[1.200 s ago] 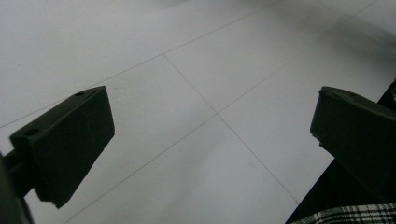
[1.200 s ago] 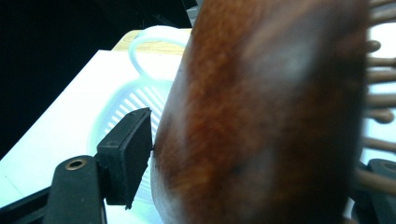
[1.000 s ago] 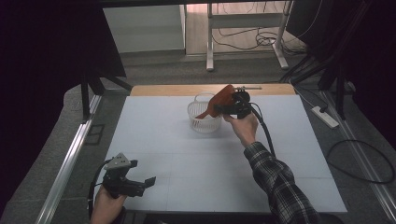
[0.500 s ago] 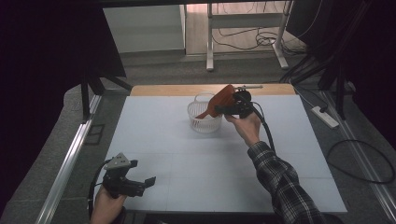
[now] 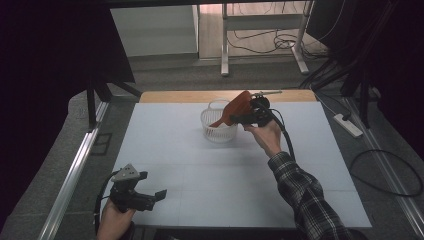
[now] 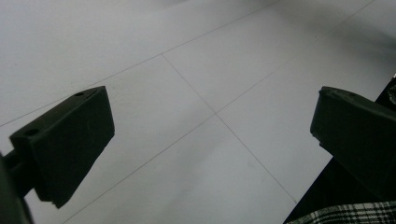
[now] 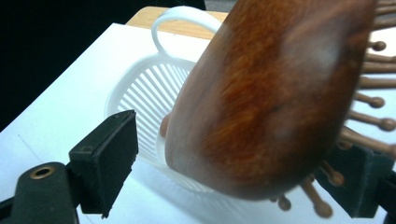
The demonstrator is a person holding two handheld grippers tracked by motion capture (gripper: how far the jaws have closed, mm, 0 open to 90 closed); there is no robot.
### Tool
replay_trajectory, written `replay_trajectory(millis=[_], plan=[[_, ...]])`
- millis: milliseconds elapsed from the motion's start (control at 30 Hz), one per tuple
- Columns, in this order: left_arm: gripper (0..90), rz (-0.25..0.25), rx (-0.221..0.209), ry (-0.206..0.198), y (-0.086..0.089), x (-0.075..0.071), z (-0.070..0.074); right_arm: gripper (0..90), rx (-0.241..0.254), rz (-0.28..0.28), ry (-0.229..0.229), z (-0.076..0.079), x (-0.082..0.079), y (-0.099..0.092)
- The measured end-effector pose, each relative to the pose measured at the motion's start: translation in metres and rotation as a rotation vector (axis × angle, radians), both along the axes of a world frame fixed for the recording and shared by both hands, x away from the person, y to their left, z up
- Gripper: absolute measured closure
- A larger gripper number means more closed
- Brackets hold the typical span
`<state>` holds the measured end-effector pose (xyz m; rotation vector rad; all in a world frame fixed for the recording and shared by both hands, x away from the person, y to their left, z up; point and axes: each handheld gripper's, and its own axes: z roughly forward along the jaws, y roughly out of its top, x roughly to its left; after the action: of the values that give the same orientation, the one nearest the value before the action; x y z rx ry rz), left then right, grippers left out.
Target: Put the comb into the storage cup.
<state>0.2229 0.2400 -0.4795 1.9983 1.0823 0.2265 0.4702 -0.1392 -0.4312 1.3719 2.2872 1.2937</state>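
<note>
Right hand-held gripper (image 7: 233,172) over the white slatted plastic basket (image 5: 218,126) at the far middle of the white counter (image 5: 200,175). Its jaws have just been opening; the brown wooden paddle hairbrush (image 7: 275,93) sits between them, left pad clear, tilted into the basket. Left hand-held gripper (image 6: 212,140) wide open, empty, near counter edge.

High view overlooks table (image 5: 200,165); gripper views sit close.

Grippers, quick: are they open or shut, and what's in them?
Left gripper: open, nothing in it.
Right gripper: jaws just opening, wooden hairbrush loose between them over the white basket.
</note>
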Motion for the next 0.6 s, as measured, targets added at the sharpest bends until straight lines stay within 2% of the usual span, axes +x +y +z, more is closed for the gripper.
replay_trajectory(millis=[200, 367, 600], plan=[[0.0, 0.0, 0.0, 0.0, 0.0, 0.0, 0.0, 10.5, -0.017, 0.012, -0.005, 0.002, -0.002, -0.002], [0.0, 0.001, 0.001, 0.0, 0.0, -0.001, 0.0, 9.2, -0.039, 0.05, -0.005, 0.003, -0.005, -0.001], [0.0, 0.001, 0.002, -0.001, 0.0, -0.001, 0.0, 7.5, -0.109, 0.082, -0.021, 0.004, -0.011, 0.001]])
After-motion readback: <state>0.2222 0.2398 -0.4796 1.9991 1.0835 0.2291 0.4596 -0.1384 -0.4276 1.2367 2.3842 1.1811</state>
